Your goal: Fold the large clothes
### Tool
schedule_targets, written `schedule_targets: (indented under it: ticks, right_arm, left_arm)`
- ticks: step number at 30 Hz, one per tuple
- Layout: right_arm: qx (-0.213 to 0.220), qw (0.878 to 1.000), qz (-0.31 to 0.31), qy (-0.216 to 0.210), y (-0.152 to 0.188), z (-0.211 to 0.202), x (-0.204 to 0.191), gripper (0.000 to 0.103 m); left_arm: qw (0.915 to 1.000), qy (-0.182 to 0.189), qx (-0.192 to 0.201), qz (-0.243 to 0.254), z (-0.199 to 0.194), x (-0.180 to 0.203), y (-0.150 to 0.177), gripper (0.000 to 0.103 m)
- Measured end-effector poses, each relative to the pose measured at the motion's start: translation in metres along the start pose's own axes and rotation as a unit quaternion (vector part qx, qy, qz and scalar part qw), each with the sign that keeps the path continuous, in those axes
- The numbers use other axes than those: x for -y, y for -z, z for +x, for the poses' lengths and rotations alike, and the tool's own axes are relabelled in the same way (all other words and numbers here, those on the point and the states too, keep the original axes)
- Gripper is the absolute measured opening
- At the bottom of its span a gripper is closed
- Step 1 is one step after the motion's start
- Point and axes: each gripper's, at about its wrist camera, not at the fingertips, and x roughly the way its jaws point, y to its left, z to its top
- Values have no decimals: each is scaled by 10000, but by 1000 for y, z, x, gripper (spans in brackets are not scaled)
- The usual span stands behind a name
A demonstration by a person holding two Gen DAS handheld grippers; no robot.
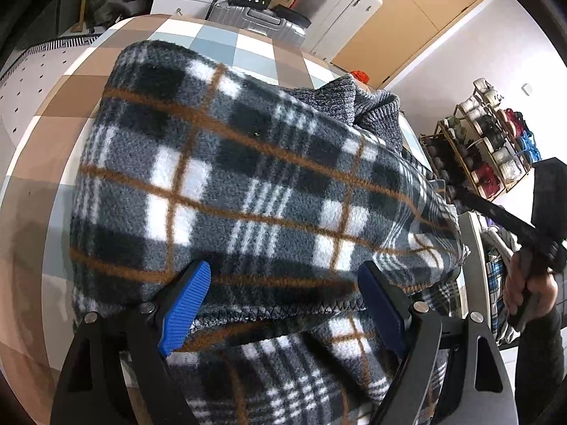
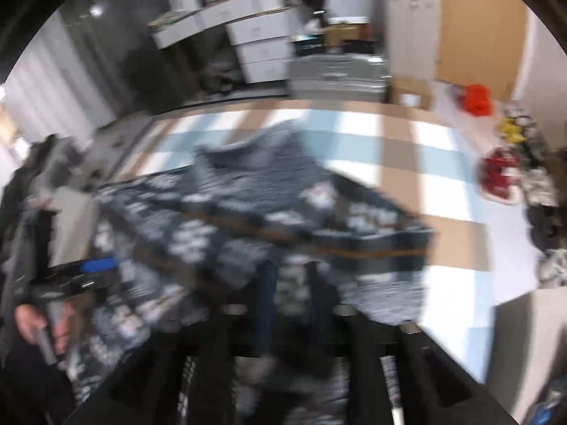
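Plaid fleece under the left tool

The left tool (image 1: pixel 283 304) stands spread wide over the folded plaid fleece garment (image 1: pixel 248 177), which lies on the checkered worktop (image 1: pixel 63 113); a grey knit collar (image 1: pixel 354 102) shows at its far end.

Left tool (image 1: pixel 283 301): black angular arms, ribbed blue finger pads (image 1: pixel 184 310), silver round pivot bolts. Right tool (image 2: pixel 288 290): black frame, dark blue pads, blurred. Hands bare-skinned, dark sleeves at both wrists.

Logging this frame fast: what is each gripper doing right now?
Left gripper: open, fingers spread over the plaid fleece, gripping nothing.
Right gripper: fingers close together around fleece, but too blurred to tell.
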Motion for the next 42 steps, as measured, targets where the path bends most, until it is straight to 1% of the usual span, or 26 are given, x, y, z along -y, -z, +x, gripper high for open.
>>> schedule_targets:
  ticks: [1,2,4,7,8,9,11,13,14,16,17,18,21,22,23,24,26,28,30,32,34,35,37,39,41,42]
  right_arm:
    - [8,9999,-22,-120,2,3,-8,97]
    - [160,9998,-19,-139,6,7,-17,102]
    - [65,9999,-122,-62,15,27,-27,102]
    - [-448,9979,-203,425,29,63,-27,101]
    - [-617,9953,-400,625,37,76,-29,101]
    - [-660,9912,-702,911,44,85,-37,101]
    - [-560,9857,-1022,1218,47,86,-49,101]
    - [-652,9842,-936,1352,37,81,-52,100]
    - [-517,9849,-871,1404,33,73,-54,100]
    - [-25,9882,-811,1297,28,47,-56,102]
    - [132,9879,-894,1261,28,40,-59,102]
    - [130,9846,-1035,1405,30,40,-62,102]
    - [-504,9662,-1374,2120,43,75,-54,102]
    - [-687,9646,-1337,2165,48,86,-48,101]
    - [-647,9713,-1138,1984,53,86,-37,103]
    - [-497,9779,-875,1835,52,83,-28,103]
    - [-577,9811,-732,1696,47,81,-22,103]
    - [-511,9815,-716,1701,37,73,-21,103]
    - [-132,9872,-579,1479,25,55,-25,103]
    - [285,9920,-493,1123,13,39,-33,103]
    - [563,9930,-489,911,1,32,-43,103]
    - [530,9926,-506,964,-2,36,-52,103]
    - [169,9903,-474,1299,-4,56,-55,103]
    - [-331,9874,-454,1479,0,86,-44,103]
    - [-710,9832,-404,1630,16,112,-37,103]
    - [-696,9851,-361,1530,21,115,-33,103]
  left_arm:
    - [10000,-28,-7,49,1,1,0,82]
    - [9999,-64,0,97,1,2,1,82]
    - [9998,-132,11,165,1,5,2,82]
    - [9991,-246,32,342,4,11,4,82]
    - [9987,-287,35,430,5,13,5,82]
    - [9978,-357,36,563,8,15,6,82]
    - [9961,-512,14,723,10,20,6,82]
    - [9961,-587,-41,653,9,22,6,82]
    - [9965,-583,-73,601,7,22,5,82]
    - [9983,-427,-112,386,0,21,5,82]
    - [9992,-252,-134,265,-3,20,5,82]
    - [9996,-129,-140,204,-6,20,4,82]
    - [9997,72,-203,151,-2,18,1,82]
    - [9995,22,-274,125,5,15,0,82]
    - [9994,13,-338,115,12,11,0,81]
    - [9995,46,-243,170,12,10,0,82]
    - [9994,-69,-308,130,11,13,0,82]
    - [9996,-175,-163,-162,-3,17,4,82]
    - [9999,70,-102,50,-14,33,4,82]
    - [9991,144,68,395,-24,53,2,82]
    - [9976,367,-11,594,-20,71,-6,82]
    - [9972,378,-88,631,-14,76,-12,82]
    - [9978,261,-281,550,8,78,-23,82]
    - [9987,47,-452,249,33,64,-32,82]
    - [9966,19,-823,-71,62,50,-35,80]
    - [9980,120,-618,67,61,53,-37,93]
